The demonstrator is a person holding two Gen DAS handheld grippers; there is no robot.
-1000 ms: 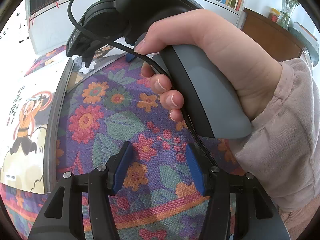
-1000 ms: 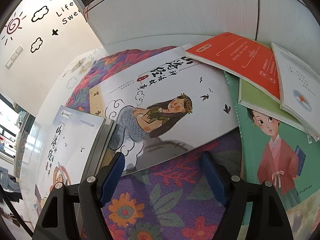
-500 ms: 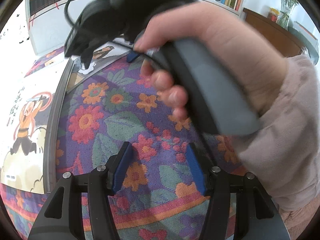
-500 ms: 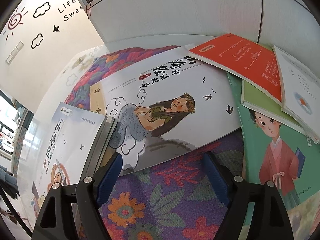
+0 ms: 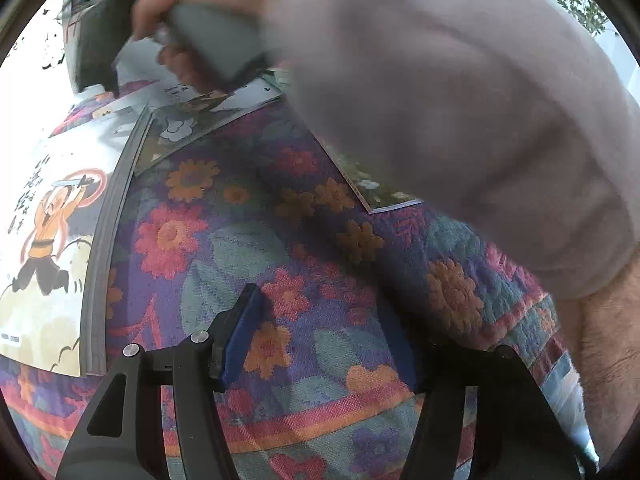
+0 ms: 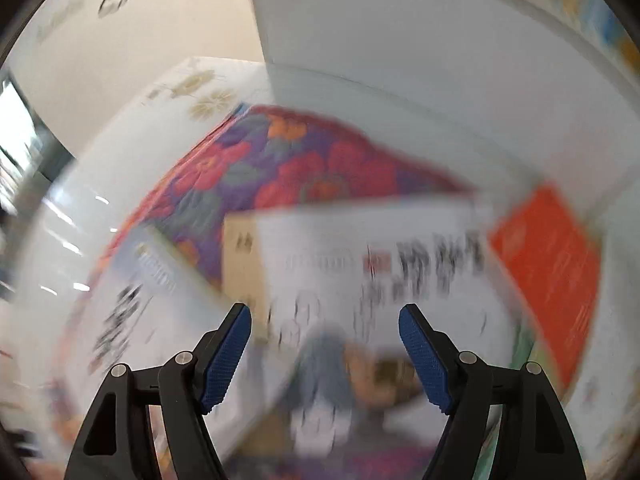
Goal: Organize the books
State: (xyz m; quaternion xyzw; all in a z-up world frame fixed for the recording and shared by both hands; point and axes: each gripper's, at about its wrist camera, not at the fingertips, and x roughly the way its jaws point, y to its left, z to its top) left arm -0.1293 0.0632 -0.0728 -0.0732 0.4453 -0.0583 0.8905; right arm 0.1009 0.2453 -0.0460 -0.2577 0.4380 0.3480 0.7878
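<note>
Book (image 6: 360, 280) lies beyond the open jaws.

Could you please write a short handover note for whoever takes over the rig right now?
Left tool: open, empty, over the flowered cloth.
Right tool: open, empty, its jaws just closing a little, above the white picture book; that view is blurred.
Books: one with a leaping figure on its cover lies at the cloth's left edge; an orange book lies right of the white one.
Done: nothing clearly tidied.
Left: gather the loose books; none is gripped yet.
</note>
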